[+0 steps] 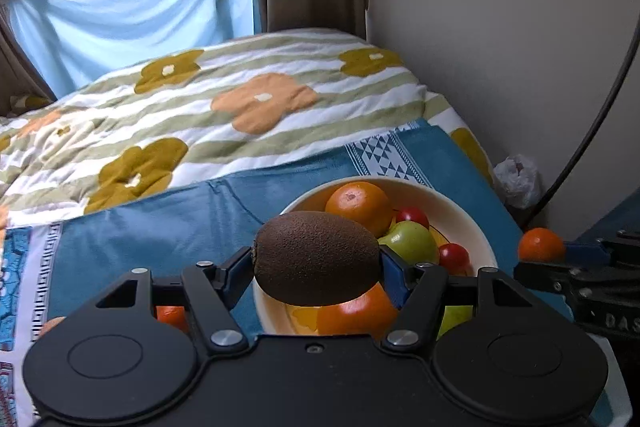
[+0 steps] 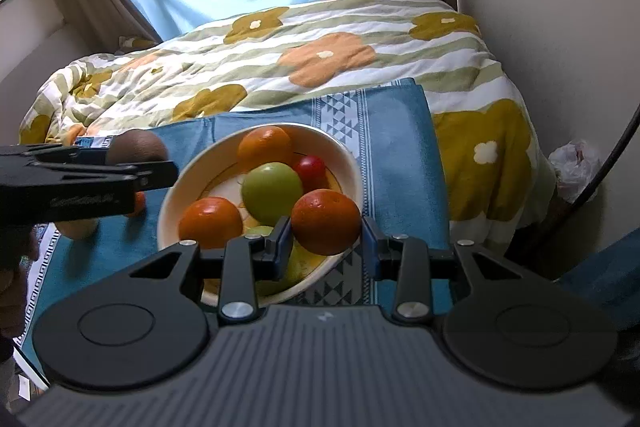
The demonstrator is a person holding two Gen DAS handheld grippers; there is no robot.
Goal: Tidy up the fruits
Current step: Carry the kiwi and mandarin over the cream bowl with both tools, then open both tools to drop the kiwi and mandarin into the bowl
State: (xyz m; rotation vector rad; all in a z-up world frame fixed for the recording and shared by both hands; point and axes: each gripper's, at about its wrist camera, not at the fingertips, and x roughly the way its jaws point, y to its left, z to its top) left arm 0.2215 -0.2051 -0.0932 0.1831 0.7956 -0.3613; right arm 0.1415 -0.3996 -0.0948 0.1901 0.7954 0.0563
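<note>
Bedside, on the blue cloth (image 2: 400,155) spread as a work surface, my left gripper (image 1: 316,267) pinches the kiwi (image 1: 316,257) end to end above the bowl's (image 2: 176,195) near rim, I judge ready to drop it in; my right gripper (image 2: 326,245) brackets an orange (image 2: 326,221), though contact on the far side is unclear

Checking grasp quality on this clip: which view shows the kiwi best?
The left wrist view: the kiwi fills the centre, clamped between the left gripper fingers, above the bowl. The right wrist view shows only part of the kiwi, at the left edge, behind the left gripper's finger.
</note>
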